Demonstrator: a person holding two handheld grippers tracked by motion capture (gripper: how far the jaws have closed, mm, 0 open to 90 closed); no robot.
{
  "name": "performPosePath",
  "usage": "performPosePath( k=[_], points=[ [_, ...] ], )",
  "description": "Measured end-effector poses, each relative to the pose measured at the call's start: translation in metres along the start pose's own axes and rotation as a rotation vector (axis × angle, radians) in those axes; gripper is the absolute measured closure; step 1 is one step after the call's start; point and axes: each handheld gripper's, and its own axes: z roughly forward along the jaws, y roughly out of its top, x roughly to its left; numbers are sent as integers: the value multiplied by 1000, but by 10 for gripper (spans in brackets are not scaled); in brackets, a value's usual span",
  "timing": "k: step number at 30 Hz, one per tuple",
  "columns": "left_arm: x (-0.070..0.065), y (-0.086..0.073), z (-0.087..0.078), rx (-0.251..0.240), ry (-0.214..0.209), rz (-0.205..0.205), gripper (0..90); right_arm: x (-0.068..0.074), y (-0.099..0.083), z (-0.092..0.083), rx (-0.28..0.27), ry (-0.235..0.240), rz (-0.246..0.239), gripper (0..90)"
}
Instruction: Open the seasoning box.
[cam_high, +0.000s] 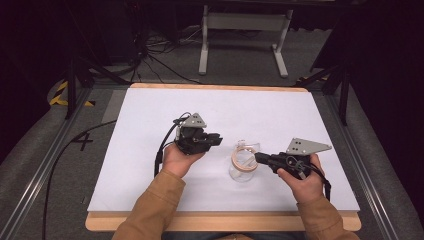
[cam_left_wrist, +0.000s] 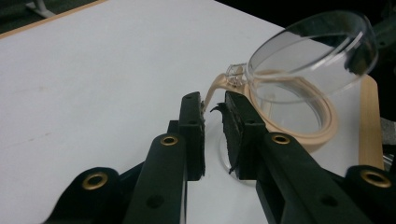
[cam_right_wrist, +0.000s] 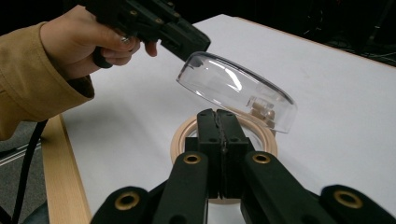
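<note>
Clear jar (cam_high: 243, 165) with a beige rim ring and hinged clear lid (cam_right_wrist: 236, 91) stands on the white table (cam_high: 150, 165), near the front edge, between the two hands. Lid is swung up and tilted open on its hinge. Left hand (cam_high: 177, 159) sits just left of the jar, forearm coming in from the table's front edge, holding the left gripper (cam_left_wrist: 214, 109) roughly level and pointed at the jar. Its jaws stand a narrow gap apart; a beige tab of the ring (cam_left_wrist: 212, 91) lies at the tips between them, but whether the pads press it cannot be told. Right hand (cam_high: 302, 182) lies just right of the jar, right gripper (cam_right_wrist: 217, 114) aimed at the rim, jaws fully together at the ring's near edge; whether they pinch it cannot be told.
</note>
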Motion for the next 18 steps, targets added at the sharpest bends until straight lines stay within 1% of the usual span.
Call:
performPosePath(
  k=[2,3,4,5,7,11,12,13,16,17,18],
  points=[
    [1,-3,-8,0,5,-9,776,-2,2,1,-2,2,-2,900],
    [0,-6,-11,-5,5,-20,775,-4,3,1,-3,5,-2,900],
    [1,-7,-14,1,8,-16,772,-5,5,2,-8,7,-2,900],
    [1,-9,-17,8,9,-23,771,-7,6,2,-9,10,3,900],
    [1,-12,-22,13,16,-27,771,-10,8,3,-16,14,6,900],
    [2,-20,-29,31,27,-49,770,-14,12,6,-24,26,3,900],
    [2,-22,-31,35,29,-45,769,-15,13,7,-26,29,1,900],
    [2,-24,-33,40,31,-56,769,-16,14,8,-27,30,4,900],
    [2,-27,-36,50,35,-57,768,-18,15,10,-31,36,1,900],
    [2,-30,-40,63,41,-62,768,-19,16,11,-32,37,3,900],
    [3,-32,-41,61,41,-67,763,-21,17,14,-31,40,4,900]
  ],
)
